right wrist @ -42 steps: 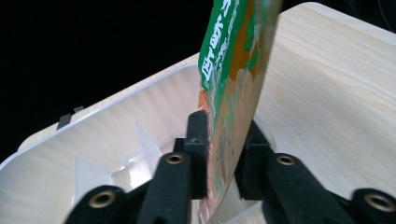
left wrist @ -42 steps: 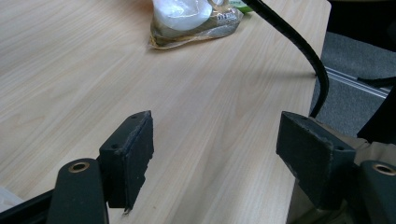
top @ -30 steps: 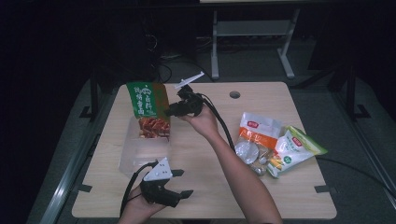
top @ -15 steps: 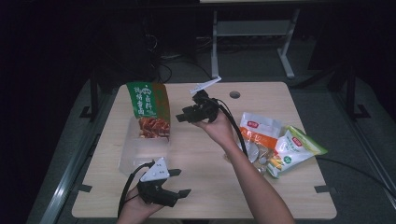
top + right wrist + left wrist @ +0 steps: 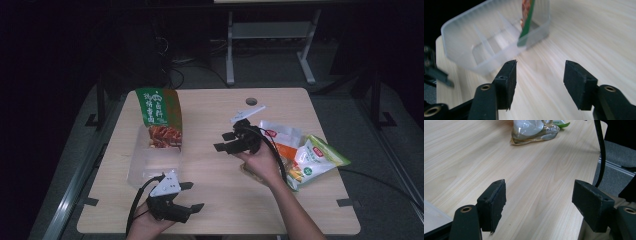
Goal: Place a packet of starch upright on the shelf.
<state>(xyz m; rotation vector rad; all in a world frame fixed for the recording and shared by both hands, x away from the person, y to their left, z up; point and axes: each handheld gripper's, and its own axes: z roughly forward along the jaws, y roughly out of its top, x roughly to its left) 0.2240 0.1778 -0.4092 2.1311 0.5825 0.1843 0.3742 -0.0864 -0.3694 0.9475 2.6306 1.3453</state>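
Step in hand: packing snack packets into the clear bin. The green packet stands inside it. Right gripper, jaws spread and empty, hovers mid-counter; left gripper rests spread. Next move calls for reaching the packet pile.

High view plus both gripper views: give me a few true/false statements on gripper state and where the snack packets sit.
1. The right gripper holds a snack packet. False: its jaws are open and empty above the table.
2. The green snack bag stands in the clear plastic bin. True.
3. The left gripper is open. True: the left gripper view shows bare wood between its jaws.
4. The pile of snack packets lies inside the bin. False: it lies on the table's right side, apart from the bin.
5. The bin has inner dividers. True, going by the right gripper view.
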